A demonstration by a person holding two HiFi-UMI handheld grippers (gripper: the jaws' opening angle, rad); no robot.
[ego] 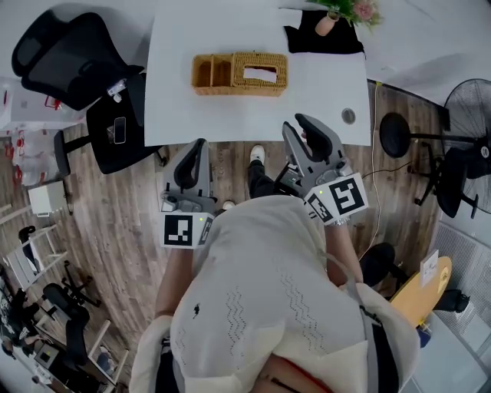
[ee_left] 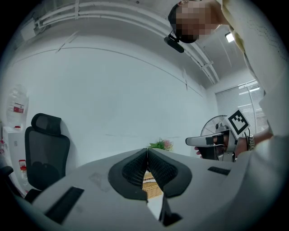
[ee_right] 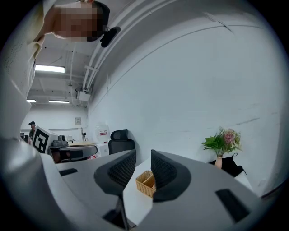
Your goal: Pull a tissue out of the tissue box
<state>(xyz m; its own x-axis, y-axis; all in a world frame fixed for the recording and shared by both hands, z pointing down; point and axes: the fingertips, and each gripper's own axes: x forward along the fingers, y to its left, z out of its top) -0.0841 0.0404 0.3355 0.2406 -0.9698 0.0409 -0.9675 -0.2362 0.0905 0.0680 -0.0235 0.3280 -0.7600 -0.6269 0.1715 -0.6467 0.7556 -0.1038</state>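
There's one white table point(ego: 230, 115) here. On it I count one wicker tissue box point(ego: 239, 84), one tissue point(ego: 259, 74) showing in its slot, one vase of flowers point(ego: 328, 21) and one black bag point(ego: 307, 38). Off the table's near edge are two grippers, the left gripper point(ego: 199, 144) and the right gripper point(ego: 301, 123). Left of the table stands one black office chair point(ego: 57, 61), and right of it one standing fan point(ego: 472, 107).

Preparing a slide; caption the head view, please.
Before the pull: person stands at white table, left gripper shut, right gripper open, both short of the wicker tissue box.
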